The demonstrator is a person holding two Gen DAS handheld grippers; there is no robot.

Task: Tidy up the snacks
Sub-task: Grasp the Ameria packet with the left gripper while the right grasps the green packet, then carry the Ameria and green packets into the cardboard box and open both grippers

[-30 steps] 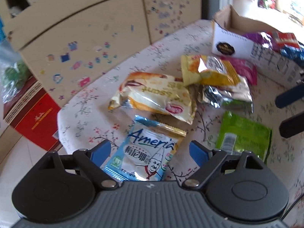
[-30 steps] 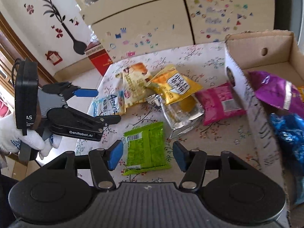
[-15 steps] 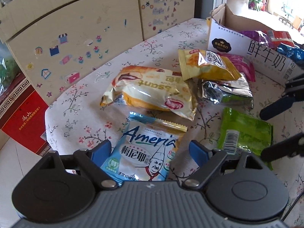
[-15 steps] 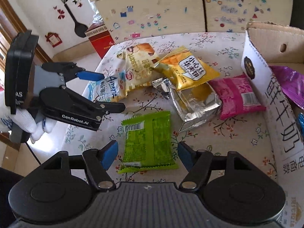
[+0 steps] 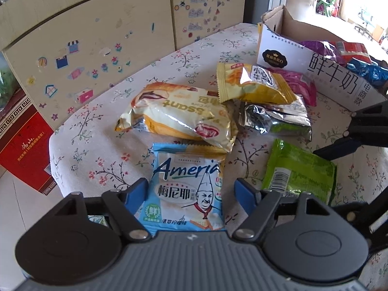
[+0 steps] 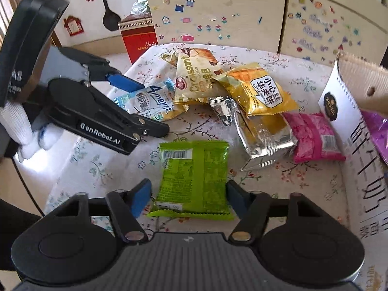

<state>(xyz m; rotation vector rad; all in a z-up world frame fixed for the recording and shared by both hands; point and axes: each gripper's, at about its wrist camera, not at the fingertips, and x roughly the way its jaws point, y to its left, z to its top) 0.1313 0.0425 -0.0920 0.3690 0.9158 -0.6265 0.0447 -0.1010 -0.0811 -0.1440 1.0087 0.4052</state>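
Note:
A light blue Ameria packet lies flat on the flowered tablecloth between the fingers of my left gripper. Its jaws are closing; a gap still shows at the right pad. The right wrist view shows the same gripper astride that packet. A green packet lies between the fingers of my right gripper, whose jaws are also closing without squeezing it. A white-walled cardboard box stands at the right with purple, red and blue snacks in it.
Beyond the two packets lie a croissant bag, a yellow waffle packet, a silver packet and a pink one against the box. A red carton stands on the floor past the table's left edge.
The left jaws have narrowed around the blue packet. My right gripper has rolled and come lower and closer over the green packet, its jaws slightly narrower.

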